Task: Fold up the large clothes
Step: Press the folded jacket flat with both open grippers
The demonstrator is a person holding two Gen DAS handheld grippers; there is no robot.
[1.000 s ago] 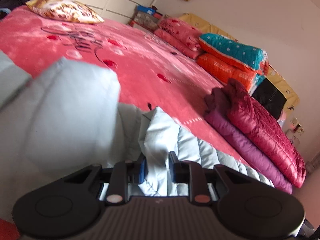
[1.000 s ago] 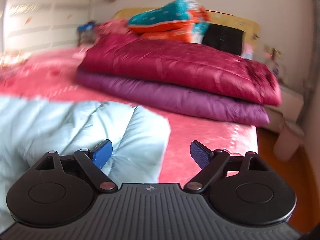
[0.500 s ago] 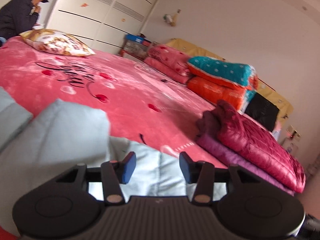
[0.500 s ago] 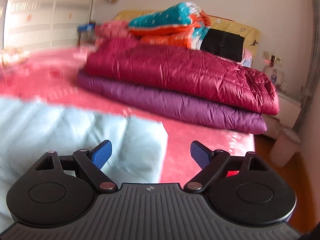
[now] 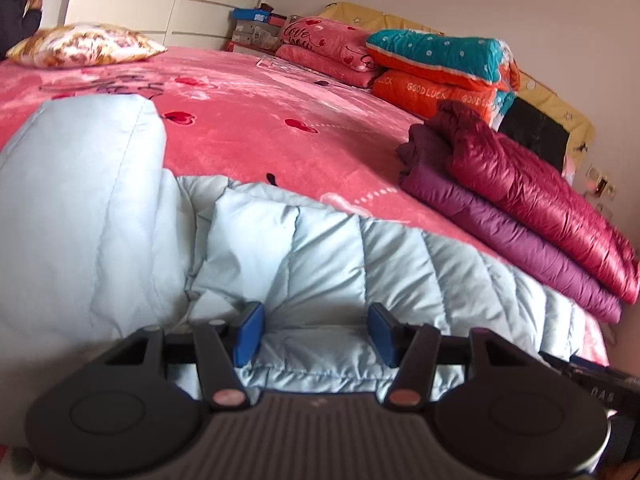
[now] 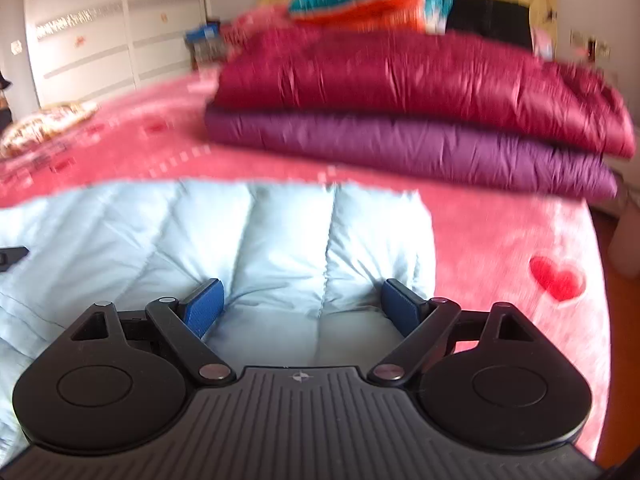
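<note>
A pale blue quilted down jacket (image 5: 340, 256) lies on the pink bed (image 5: 248, 120), with one puffy part folded up at the left (image 5: 80, 184). My left gripper (image 5: 316, 334) hovers just over the jacket with its jaws opening; the blue pads stand apart and press on nothing. In the right wrist view the same jacket (image 6: 248, 236) ends at an edge near the right pad. My right gripper (image 6: 302, 310) is open wide above that end of the jacket, gripping nothing.
A folded crimson jacket on a purple one (image 5: 520, 208) (image 6: 400, 112) lies at the right of the bed. Behind are orange and teal quilts (image 5: 436, 68), pink pillows (image 5: 328, 48) and a floral cushion (image 5: 84, 46). A person (image 5: 20, 4) stands by the wardrobe.
My left gripper let go of the jacket fold it was pinching and its jaws spread apart. Both grippers shifted and sank a little over the jacket; the right one stayed open.
</note>
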